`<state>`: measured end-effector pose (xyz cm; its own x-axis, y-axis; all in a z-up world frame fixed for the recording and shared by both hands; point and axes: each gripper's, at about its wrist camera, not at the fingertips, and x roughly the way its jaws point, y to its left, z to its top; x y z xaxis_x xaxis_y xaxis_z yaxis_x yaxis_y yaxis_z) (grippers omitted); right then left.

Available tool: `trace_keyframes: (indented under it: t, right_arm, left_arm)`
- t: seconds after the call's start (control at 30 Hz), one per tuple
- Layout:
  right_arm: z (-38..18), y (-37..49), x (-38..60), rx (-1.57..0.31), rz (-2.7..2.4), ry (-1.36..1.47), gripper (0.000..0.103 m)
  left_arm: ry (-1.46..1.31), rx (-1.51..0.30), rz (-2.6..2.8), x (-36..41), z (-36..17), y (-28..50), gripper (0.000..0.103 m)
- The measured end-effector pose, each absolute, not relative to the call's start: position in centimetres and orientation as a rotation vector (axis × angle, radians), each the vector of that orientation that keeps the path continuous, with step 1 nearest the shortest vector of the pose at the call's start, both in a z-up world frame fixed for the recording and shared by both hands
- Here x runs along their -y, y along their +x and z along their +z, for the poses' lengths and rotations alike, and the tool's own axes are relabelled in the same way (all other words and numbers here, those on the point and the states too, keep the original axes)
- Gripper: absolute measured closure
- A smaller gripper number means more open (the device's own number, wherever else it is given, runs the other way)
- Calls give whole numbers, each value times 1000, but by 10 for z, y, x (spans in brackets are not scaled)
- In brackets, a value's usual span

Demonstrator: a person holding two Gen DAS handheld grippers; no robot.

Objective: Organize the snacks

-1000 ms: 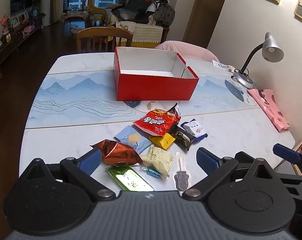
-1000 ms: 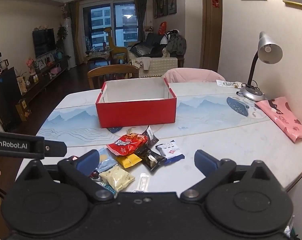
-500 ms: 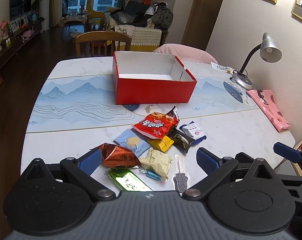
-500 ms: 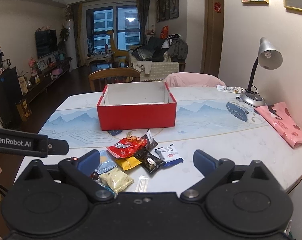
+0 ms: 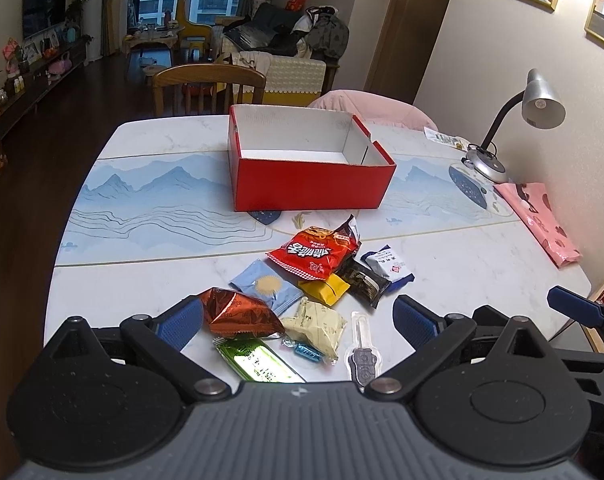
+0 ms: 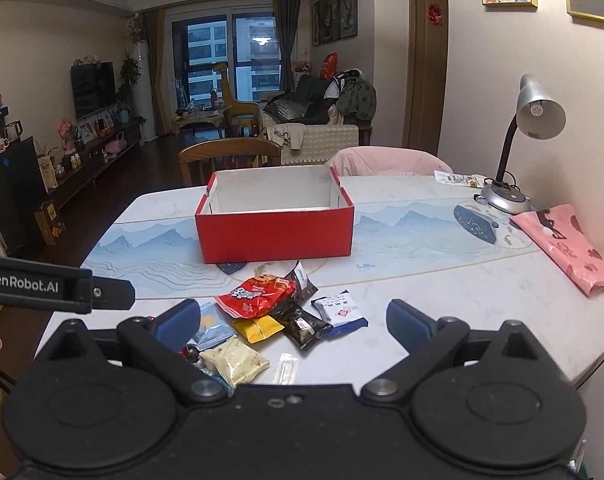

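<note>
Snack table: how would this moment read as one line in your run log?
left gripper: open, empty | right gripper: open, empty | red box: empty | snack pile: on table, before box

green packet (image 5: 257,362) (half-hidden by gripper)

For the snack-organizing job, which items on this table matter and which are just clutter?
Job items:
open red cardboard box
red crinkly snack bag
copper foil packet
light blue sachet
yellow wrapped snack
green wrapper

Just lying about:
silver desk lamp
pink patterned bag
</note>
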<state>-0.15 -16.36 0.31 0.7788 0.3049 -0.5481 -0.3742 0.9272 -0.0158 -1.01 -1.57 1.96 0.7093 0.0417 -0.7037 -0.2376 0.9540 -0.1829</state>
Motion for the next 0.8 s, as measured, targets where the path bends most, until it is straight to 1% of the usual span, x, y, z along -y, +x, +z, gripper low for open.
trace_keyframes:
  t: [0.8]
  right_arm:
    - [5, -1, 163, -571, 366, -128, 4]
  left_arm:
    - [-276, -776, 129, 15, 19, -9, 1]
